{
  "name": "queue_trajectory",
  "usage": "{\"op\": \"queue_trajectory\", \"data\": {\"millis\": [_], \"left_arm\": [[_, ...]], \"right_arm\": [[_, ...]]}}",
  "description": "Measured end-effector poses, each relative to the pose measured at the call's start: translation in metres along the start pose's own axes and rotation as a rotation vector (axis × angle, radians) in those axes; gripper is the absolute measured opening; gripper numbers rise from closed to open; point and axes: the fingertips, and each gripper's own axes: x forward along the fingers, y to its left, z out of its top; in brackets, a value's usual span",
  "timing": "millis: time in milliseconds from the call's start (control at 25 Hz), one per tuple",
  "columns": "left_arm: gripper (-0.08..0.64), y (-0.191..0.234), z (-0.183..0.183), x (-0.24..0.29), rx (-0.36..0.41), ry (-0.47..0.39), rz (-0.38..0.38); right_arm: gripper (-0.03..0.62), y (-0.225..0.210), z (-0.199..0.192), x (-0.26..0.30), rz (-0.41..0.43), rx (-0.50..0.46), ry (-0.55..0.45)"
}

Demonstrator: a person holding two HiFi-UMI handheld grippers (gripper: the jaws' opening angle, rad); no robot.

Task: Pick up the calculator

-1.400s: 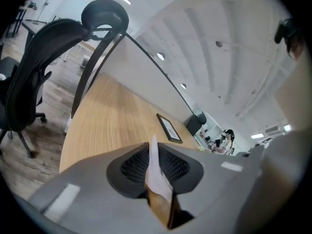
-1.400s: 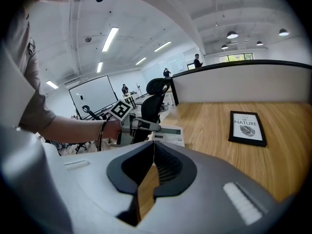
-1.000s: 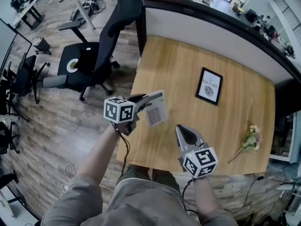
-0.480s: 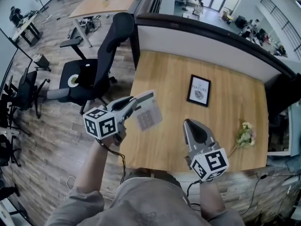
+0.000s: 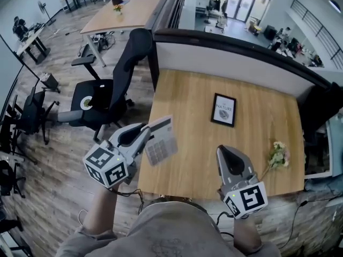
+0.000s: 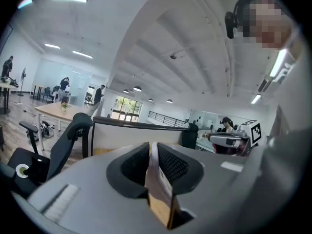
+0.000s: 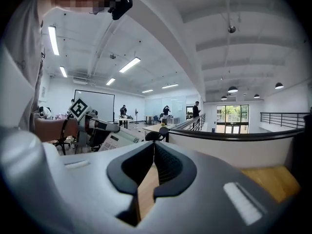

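The calculator (image 5: 161, 141), pale grey with a key grid and a dark display strip, hangs in the air over the left front part of the wooden table (image 5: 193, 100). My left gripper (image 5: 146, 134) is shut on its left edge. In the left gripper view the calculator (image 6: 155, 172) shows edge-on, pinched between the two black pads. My right gripper (image 5: 229, 153) hovers over the table's front edge, shut, with nothing in it. In the right gripper view the pads (image 7: 165, 167) meet at their tips, and the calculator (image 7: 119, 139) shows at the left.
A black-framed picture (image 5: 223, 110) lies flat mid-table. A small bunch of flowers (image 5: 277, 155) lies near the right front corner. A black office chair (image 5: 110, 84) stands left of the table. A dark-capped partition wall (image 5: 230, 55) runs along the far edge.
Both grippers have risen toward the head camera. The left one has carried the calculator higher above the table and drifted left, rolling somewhat. The right one stayed shut and empty.
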Motion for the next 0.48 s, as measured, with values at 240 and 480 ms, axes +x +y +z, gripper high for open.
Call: {"op": "queue_trajectory", "data": {"millis": [240,480], "left_arm": [[0.051,-0.028,-0.013,-0.014,0.176,0.067,0.034],[0.051,-0.041,-0.042,-0.012,0.162,0.110,0.037]], "right_arm": [[0.011,0.011,-0.017,-0.006,0.046,0.054,0.049],[0.011,0.020,-0.046,-0.003,0.084,0.128,0.112]]}}
